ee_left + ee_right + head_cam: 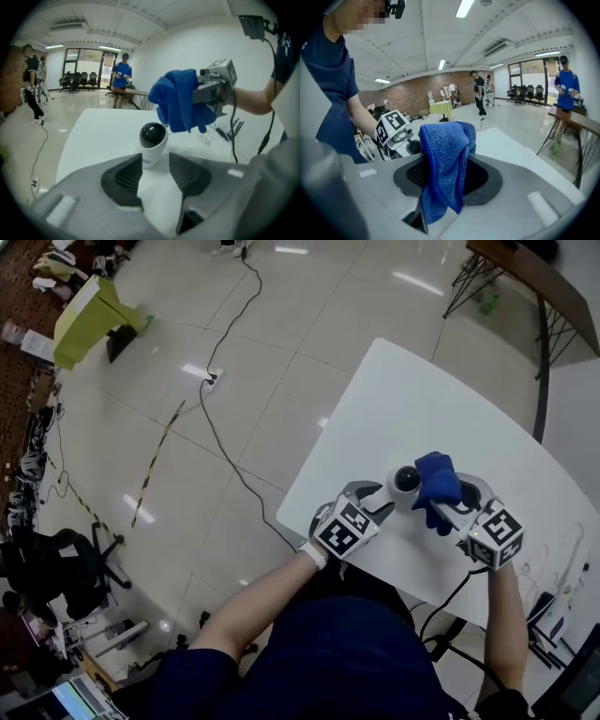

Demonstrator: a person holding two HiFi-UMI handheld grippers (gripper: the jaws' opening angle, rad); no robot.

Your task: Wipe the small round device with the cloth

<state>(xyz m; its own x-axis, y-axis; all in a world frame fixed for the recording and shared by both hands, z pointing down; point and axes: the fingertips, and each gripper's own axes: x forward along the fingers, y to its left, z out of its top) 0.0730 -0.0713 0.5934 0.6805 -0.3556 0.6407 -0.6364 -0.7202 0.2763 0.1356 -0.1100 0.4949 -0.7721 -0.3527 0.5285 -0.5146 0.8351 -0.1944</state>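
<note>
One small round device [152, 136], white with a black dome, stands between the tips of the left gripper [154, 164], whose two jaws clasp its base. The right gripper [447, 171] is clenched on one blue cloth [445, 140], which bunches above its jaws and hangs down between them. The cloth is just beyond the left gripper's tips, beside the dome; contact is unclear. One white table [422, 399] lies beneath both grippers.

Blue cloth [437, 486], white small round device [405, 484] with black dome; white table [412, 399], pale tiled floor [234, 381]
</note>
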